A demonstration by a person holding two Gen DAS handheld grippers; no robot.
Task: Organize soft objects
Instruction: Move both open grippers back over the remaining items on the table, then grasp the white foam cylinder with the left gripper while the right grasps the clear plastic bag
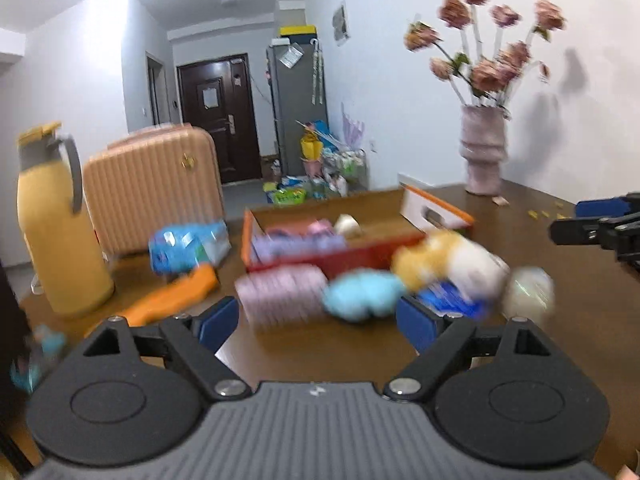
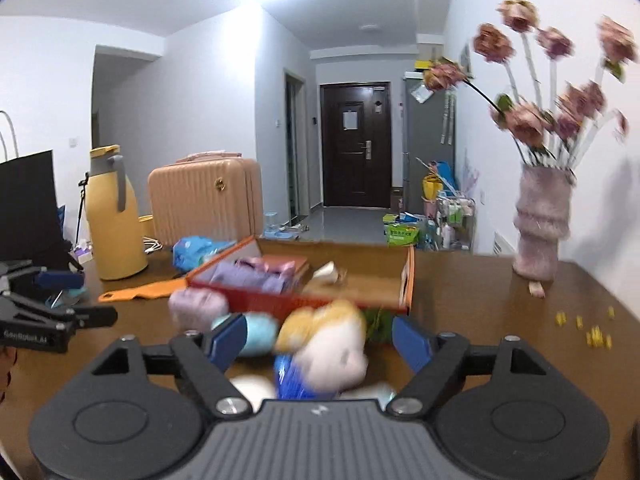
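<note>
On the brown table an open orange box holds purple and pink folded soft things. In front of it lie a pink ribbed roll, a light blue soft lump, a plush doll with yellow hair and a white body, and a pale ball. My left gripper is open just short of the roll and the blue lump, with nothing between its pads. My right gripper is open around the blurred plush doll, its blue pads clear of it. Each gripper shows at the edge of the other's view.
A yellow jug and a peach suitcase stand at the left, with a blue plastic pack and an orange flat piece near them. A pink vase of flowers stands at the back right. Small yellow bits dot the table.
</note>
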